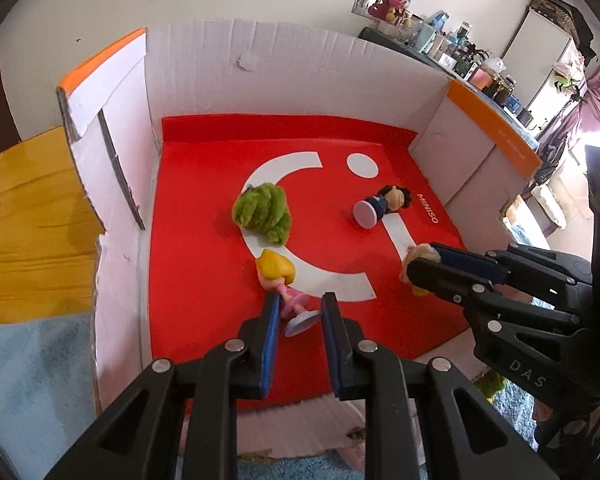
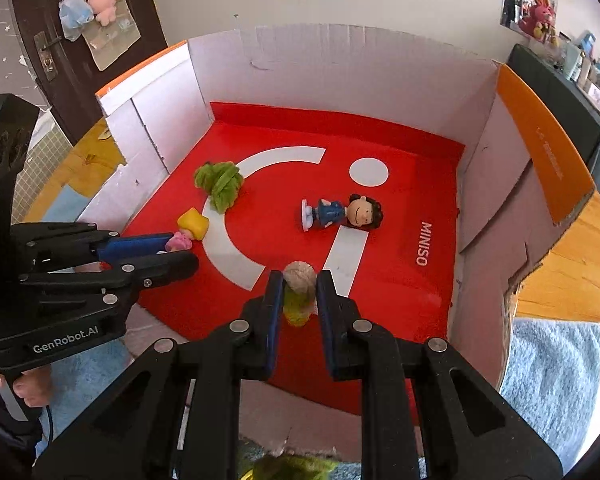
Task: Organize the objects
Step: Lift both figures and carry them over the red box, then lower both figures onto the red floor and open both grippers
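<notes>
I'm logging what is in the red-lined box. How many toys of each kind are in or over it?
Doll figurines: 3: yellow-haired figurine, dark-haired figurine, beige-haired figurine
Green fuzzy toy: 1
Total: 4

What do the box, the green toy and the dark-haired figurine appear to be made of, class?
Box: corrugated cardboard, matte white, judging by the ribbed walls and torn edges.
Green toy: probably plush or chenille; the surface is fuzzy and tufted.
Dark-haired figurine: likely moulded plastic or vinyl, with smooth painted surfaces and a slight sheen.
</notes>
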`<state>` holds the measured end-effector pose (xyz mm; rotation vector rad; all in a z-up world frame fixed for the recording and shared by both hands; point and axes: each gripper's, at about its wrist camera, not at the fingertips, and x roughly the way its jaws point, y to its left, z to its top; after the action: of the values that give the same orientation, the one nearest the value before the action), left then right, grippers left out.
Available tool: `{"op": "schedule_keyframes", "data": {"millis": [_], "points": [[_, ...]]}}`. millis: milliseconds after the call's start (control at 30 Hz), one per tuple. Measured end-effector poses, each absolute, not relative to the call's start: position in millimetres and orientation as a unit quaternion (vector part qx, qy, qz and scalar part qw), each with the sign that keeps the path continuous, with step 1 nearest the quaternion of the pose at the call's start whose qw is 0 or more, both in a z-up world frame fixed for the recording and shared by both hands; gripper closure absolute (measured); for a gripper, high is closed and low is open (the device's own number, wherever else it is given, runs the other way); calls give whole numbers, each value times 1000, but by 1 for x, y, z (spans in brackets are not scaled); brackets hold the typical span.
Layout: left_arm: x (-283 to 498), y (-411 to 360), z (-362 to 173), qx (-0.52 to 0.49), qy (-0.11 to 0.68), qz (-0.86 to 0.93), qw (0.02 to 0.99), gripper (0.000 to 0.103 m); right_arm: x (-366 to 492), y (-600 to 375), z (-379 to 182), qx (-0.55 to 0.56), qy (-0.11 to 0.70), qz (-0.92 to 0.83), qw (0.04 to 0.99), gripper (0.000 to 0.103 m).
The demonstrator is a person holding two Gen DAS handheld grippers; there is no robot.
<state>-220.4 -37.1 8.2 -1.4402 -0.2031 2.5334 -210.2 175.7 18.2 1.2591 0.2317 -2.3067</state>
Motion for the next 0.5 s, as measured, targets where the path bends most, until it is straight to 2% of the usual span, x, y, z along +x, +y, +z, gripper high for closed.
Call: {"op": "schedule_keyframes", "data": {"millis": [500], "points": [[-241,-34,9,-493,-64,862,101,81,-225,171,15,458,82,-851,245,87]]}}
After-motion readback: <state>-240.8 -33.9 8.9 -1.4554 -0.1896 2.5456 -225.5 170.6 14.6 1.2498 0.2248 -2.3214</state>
